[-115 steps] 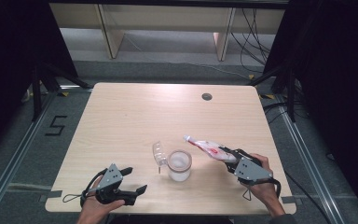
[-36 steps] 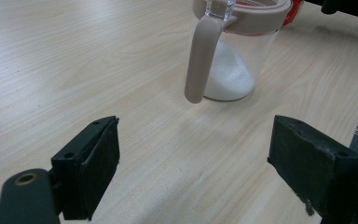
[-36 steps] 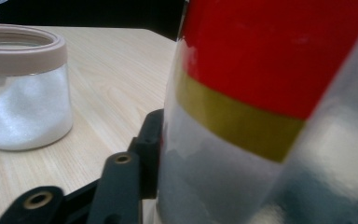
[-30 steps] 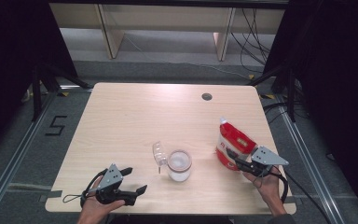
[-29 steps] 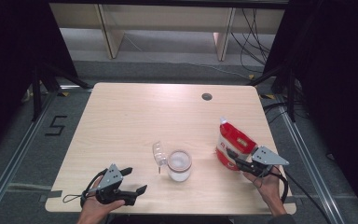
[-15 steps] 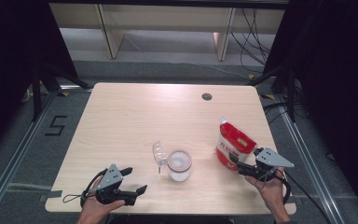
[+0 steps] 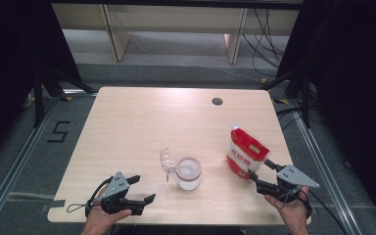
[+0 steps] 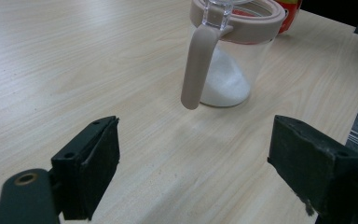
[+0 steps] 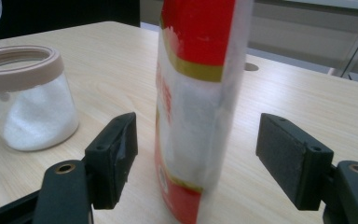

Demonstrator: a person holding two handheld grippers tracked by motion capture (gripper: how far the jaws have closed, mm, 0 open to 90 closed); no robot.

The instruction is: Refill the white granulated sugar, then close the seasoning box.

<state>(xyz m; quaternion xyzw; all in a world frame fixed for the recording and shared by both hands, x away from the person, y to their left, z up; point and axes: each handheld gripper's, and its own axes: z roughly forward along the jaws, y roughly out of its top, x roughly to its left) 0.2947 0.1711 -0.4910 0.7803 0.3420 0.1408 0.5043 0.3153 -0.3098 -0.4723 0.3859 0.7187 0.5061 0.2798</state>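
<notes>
Red-and-white pouch (image 7: 245,155) standing upright on the tabletop (image 7: 142,127) at the right, sitting between the jaws of the right hand-held gripper (image 7: 261,177), which have just been opening and aren't touching it anymore, so released. Just left of it, a clear jar (image 7: 188,173) with white grains inside and its lid (image 7: 167,160) flipped open. Left hand-held gripper (image 7: 142,190) resting at the near left edge, jaws spread wide with nothing in them, well apart from the jar.
</notes>
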